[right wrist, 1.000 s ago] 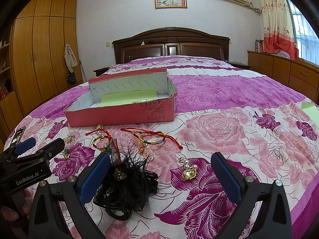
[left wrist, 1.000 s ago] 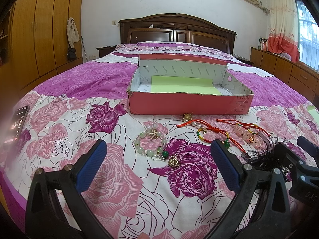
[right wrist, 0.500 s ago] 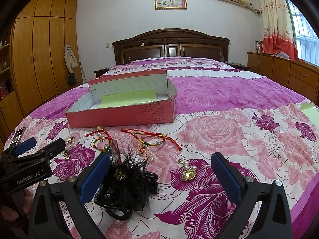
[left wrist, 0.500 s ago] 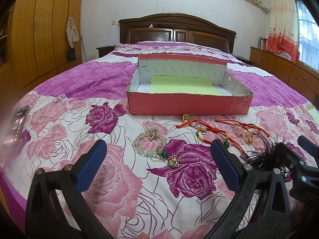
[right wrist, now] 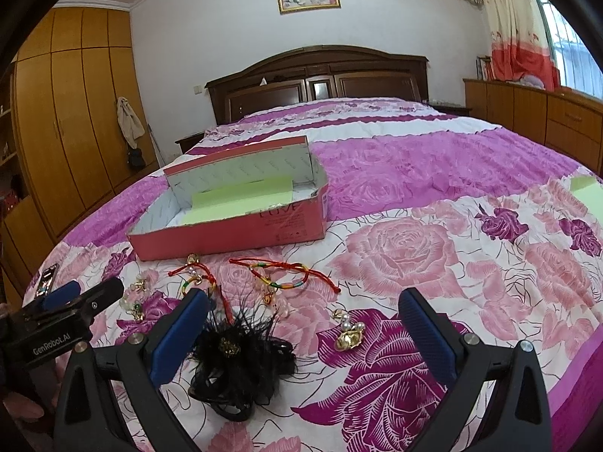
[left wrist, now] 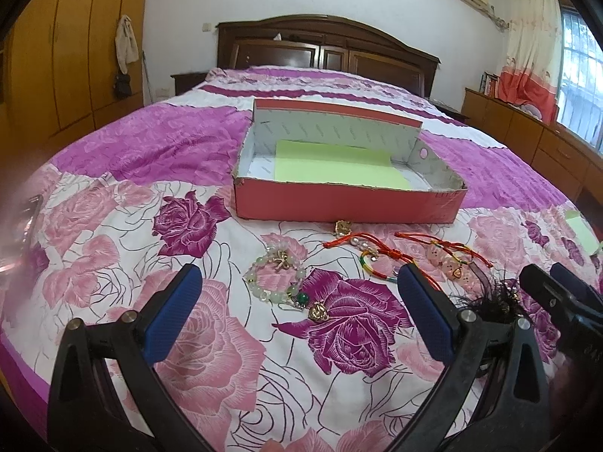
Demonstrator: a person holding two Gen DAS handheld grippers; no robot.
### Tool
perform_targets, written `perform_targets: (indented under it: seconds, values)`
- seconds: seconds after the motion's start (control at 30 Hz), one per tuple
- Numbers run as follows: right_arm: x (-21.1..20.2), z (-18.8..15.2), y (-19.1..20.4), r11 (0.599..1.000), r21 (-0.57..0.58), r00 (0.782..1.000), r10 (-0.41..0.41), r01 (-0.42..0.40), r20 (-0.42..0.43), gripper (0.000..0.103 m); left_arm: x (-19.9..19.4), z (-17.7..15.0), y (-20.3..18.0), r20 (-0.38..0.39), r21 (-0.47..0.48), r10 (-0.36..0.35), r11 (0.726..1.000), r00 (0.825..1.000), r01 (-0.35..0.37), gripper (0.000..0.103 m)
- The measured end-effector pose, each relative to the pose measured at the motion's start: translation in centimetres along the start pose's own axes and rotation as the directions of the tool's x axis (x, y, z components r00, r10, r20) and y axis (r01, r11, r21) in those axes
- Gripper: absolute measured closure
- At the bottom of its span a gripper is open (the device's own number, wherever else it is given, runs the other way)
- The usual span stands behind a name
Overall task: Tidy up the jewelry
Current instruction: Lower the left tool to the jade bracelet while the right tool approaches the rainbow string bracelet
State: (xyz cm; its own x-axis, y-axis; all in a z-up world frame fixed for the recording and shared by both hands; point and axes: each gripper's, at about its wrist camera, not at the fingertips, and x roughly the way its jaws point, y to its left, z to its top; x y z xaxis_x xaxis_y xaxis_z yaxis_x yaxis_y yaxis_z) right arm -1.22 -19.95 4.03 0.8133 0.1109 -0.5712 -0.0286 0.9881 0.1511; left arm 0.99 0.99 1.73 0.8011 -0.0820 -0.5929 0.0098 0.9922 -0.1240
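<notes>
You're over a rose-print bedspread [right wrist: 433,248], bare to your right. Your left gripper [left wrist: 297,312] and right gripper [right wrist: 303,333] both hang spread wide, holding nothing. Bracelets [left wrist: 279,278] and a black feather clip [right wrist: 241,354] lie just ahead, the pink box [left wrist: 346,203] beyond them.

Both cameras sit low over the foot of the bed [left wrist: 188,143], facing its headboard [left wrist: 324,41] along the fingers of their own hand-held gripper. The left wrist view looks squarely at the long side of the pink box [left wrist: 346,203]. The right wrist view stands further right and sees the box [right wrist: 233,231] at an angle. Both share the box, the bracelets before it, the black feather piece [right wrist: 241,354], and each other's hand-held gripper at the frame edge.
</notes>
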Motion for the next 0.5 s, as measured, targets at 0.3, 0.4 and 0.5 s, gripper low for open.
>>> perform_targets:
  seconds: [0.3,0.4,0.5]
  values:
    - [0.7,2.3,-0.7,1.0,0.001,0.999,-0.006,0.006,-0.039,0.0,0.8,1.6,0.7,-0.04,0.017,0.002,1.0,0.999,-0.001,0.007]
    - [1.2,3.1,-1.1,1.0,0.0,0.999,-0.005,0.005,-0.053,0.0,1.5,2.1,1.2,-0.062,0.011,0.001,1.0,0.998,0.0,0.011]
    - [1.9,3.7,-1.4,1.0,-0.003,0.998,-0.011,0.011,-0.068,0.0,2.4,2.6,1.9,-0.085,-0.005,-0.005,1.0,0.996,0.005,0.015]
